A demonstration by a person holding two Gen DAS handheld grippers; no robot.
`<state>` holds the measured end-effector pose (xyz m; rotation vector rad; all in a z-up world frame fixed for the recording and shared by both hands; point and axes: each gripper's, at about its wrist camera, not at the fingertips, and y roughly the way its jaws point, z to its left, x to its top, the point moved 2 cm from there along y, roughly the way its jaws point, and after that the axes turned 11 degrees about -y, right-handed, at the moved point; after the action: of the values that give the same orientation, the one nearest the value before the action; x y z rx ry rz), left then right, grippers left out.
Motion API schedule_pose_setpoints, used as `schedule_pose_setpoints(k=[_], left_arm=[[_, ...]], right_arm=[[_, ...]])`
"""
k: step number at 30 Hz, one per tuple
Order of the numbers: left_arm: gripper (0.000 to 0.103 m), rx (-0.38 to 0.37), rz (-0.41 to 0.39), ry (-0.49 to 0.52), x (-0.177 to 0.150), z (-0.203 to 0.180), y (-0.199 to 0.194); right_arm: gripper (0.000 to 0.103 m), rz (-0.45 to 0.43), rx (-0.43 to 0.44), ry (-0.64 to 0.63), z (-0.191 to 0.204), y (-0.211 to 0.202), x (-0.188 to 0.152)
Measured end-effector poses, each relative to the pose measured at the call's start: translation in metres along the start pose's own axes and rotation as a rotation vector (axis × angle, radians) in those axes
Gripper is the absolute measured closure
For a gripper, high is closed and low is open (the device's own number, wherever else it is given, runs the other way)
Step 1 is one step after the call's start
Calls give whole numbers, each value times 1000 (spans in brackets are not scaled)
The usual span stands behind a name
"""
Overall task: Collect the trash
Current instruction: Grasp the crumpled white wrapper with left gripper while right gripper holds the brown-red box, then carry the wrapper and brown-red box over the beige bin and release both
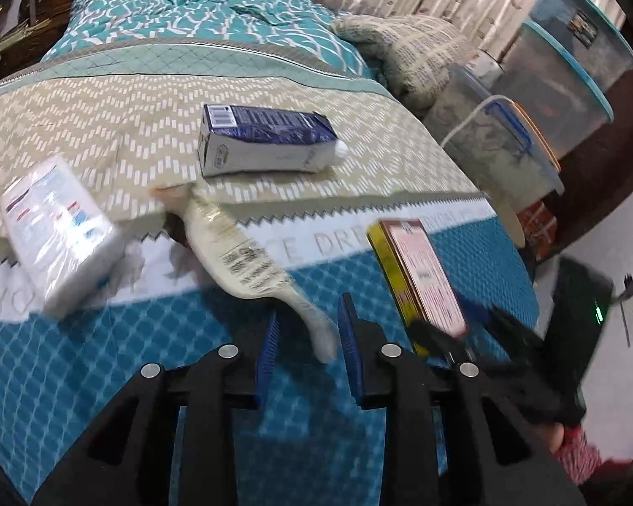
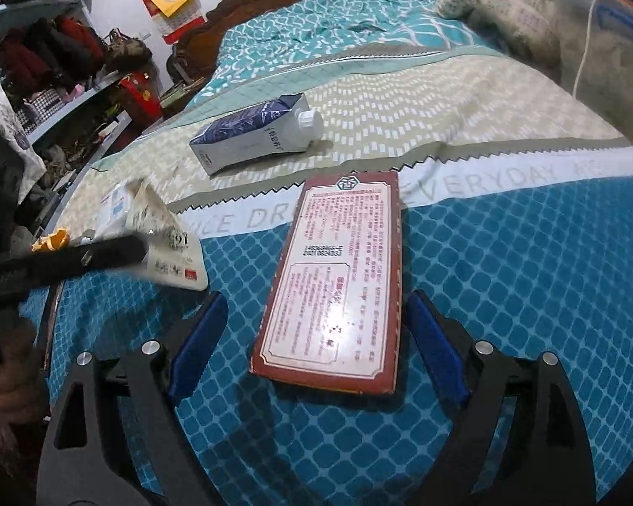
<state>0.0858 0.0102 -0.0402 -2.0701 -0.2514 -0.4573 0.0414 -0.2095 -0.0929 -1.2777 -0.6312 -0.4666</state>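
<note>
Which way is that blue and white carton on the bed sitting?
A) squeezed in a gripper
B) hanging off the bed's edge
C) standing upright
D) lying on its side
D: the carton lies flat on the beige patterned cover, its white cap pointing sideways.

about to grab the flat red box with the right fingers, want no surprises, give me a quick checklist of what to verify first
1. Right gripper open wide enough for the box: ok, the fingers stand either side of it with gaps.
2. Red box lying flat on the bed cover: ok.
3. Fingers touching the box: not ok, no contact shows yet.
4. Left gripper out of the way: ok, it sits off to the side by the plastic wrapper.
5. Milk carton clear of the box: ok, it lies apart, further up the bed.
6. A bin for the trash: cannot tell, none is in view.
</note>
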Motion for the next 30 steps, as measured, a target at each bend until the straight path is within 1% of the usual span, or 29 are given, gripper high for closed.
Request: schedule_pose_setpoints(k=[3, 7, 9, 10, 11, 12, 13, 15, 17, 20, 22, 25, 30], left_arm=[[77, 5, 13, -50, 11, 9, 12], [77, 32, 31, -119, 16, 25, 22], [87, 27, 49, -155, 15, 36, 26], [88, 8, 50, -170, 15, 38, 26], [89, -6, 50, -179, 14, 40, 25], [90, -7, 48, -174, 14, 39, 22], [90, -4, 39, -155, 13, 35, 19], [90, -26, 34, -112, 10, 22, 14], [90, -66, 35, -40, 6, 0, 9], [89, -96, 46, 58, -2, -32, 10], [89, -111, 72, 114, -6, -52, 18], [89, -106, 115, 176, -10, -80, 36], [89, -116, 182, 285, -6, -131, 71]], right_arm=[[16, 1, -16, -2, 0, -3, -2], [16, 8, -23, 7, -2, -2, -4], [16, 6, -30, 0, -1, -2, -4], [18, 8, -34, -10, 1, -1, -4], [31, 8, -41, -27, 2, 0, -4], [37, 12, -57, -53, 5, 1, -4], [37, 16, -63, -71, 6, 1, -3], [38, 5, -41, -47, 1, -1, -3], [38, -16, -42, -23, -5, -6, -2], [38, -65, -49, 19, -20, -17, 2], [38, -74, -52, 45, -31, -20, 2], [38, -75, -52, 103, -54, -22, -2], [39, -108, -89, 240, -114, -40, -13]])
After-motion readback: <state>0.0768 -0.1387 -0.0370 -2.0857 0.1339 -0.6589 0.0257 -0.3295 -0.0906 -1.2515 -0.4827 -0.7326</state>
